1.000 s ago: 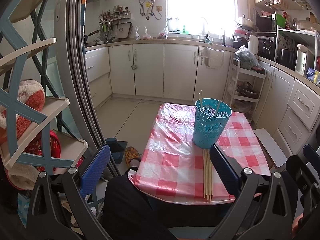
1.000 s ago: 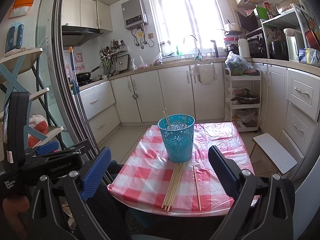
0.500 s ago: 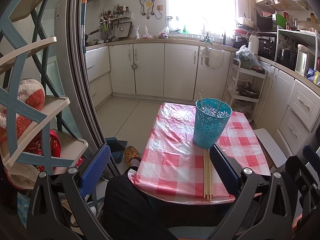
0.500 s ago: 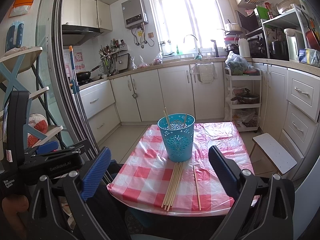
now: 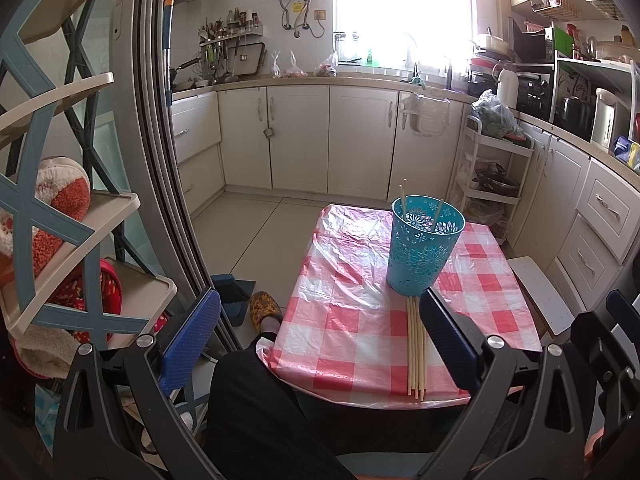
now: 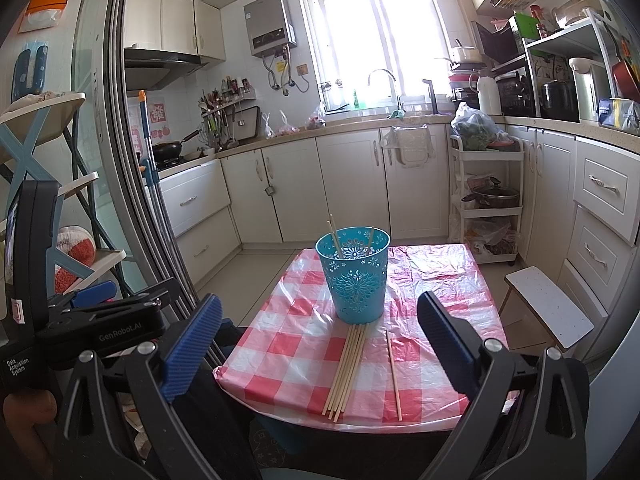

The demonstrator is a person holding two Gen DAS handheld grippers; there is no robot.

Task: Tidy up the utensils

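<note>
Left gripper (image 5: 316,328): spread wide, nothing held. Right gripper (image 6: 320,332): spread wide, nothing held. Chopsticks (image 6: 347,364) laid at 6 o'clock of cup (image 6: 354,276).

My two wrist cameras face the kitchen from the bench's (image 5: 360,320) near edge, sharing the blue cup (image 5: 424,248) (image 6: 354,276).

Red-and-white checked cloth (image 6: 304,344) covers the desk. The cup (image 6: 354,276) is teal with cut-out flower patterns. Chopsticks (image 6: 347,368) are pale wood. Gripper pads (image 6: 192,344) are blue.
</note>
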